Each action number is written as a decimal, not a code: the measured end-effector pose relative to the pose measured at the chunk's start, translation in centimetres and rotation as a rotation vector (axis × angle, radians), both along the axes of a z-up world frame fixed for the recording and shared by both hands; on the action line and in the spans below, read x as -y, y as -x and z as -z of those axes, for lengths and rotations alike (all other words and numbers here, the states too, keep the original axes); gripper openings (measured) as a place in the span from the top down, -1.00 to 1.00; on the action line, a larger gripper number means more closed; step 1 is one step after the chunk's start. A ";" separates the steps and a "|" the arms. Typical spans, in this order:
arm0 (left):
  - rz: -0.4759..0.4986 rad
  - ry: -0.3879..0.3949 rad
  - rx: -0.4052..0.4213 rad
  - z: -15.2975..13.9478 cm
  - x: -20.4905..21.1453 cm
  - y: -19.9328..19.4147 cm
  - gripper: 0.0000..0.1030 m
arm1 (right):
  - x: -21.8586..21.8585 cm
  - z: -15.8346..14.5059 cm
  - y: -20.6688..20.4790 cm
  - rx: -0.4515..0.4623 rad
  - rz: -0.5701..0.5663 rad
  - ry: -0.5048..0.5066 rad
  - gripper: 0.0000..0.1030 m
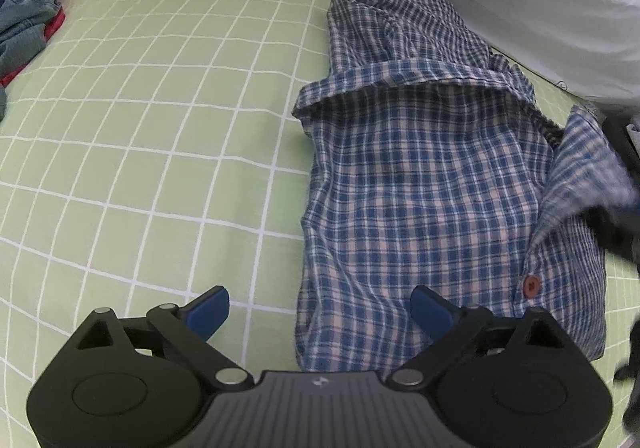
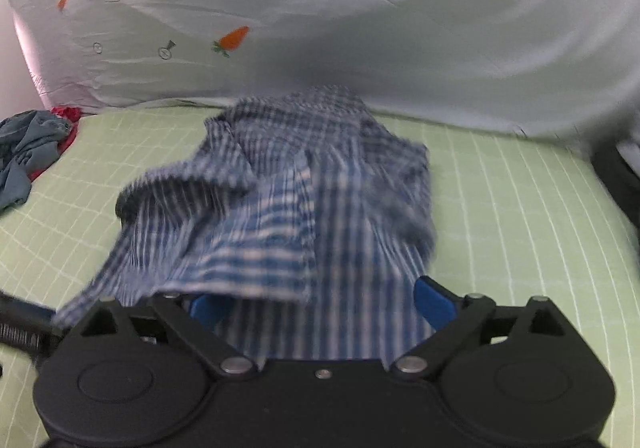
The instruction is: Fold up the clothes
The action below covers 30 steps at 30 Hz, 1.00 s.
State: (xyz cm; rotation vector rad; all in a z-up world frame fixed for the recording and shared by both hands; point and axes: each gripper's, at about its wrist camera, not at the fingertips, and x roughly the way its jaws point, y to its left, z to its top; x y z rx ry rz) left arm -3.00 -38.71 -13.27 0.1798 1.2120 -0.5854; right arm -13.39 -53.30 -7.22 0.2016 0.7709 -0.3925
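A blue and white checked shirt point(image 1: 432, 184) lies partly folded on the green checked sheet point(image 1: 140, 128), collar at the far end and a red button near its lower right edge. My left gripper point(image 1: 320, 312) is open just above the shirt's near left corner, one blue finger point(image 1: 208, 312) over the sheet and the other over the cloth. In the right wrist view the shirt point(image 2: 304, 200) is blurred and bunched. My right gripper point(image 2: 320, 306) is open, with a loose flap draped over its left finger point(image 2: 208, 308); the pads press nothing.
A heap of blue-grey and red clothes point(image 1: 24, 32) lies at the far left of the bed point(image 2: 28, 152). A white sheet with carrot prints point(image 2: 320, 28) rises behind the bed. A dark object point(image 2: 616, 184) stands at the right edge.
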 end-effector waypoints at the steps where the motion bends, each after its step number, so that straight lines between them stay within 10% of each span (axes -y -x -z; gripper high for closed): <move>1: 0.001 -0.006 0.007 -0.1 0.0 -0.1 -0.88 | 0.2 -0.1 -1.2 0.010 -0.014 0.009 -0.90; 10: -0.027 -0.041 0.043 -0.9 -1.2 -0.5 -0.88 | 1.6 -1.3 -5.8 0.063 0.007 0.070 -0.92; 30: -0.154 0.165 -0.207 0.3 -4.1 1.3 -0.63 | 2.2 4.0 13.3 0.028 0.473 -0.449 -1.00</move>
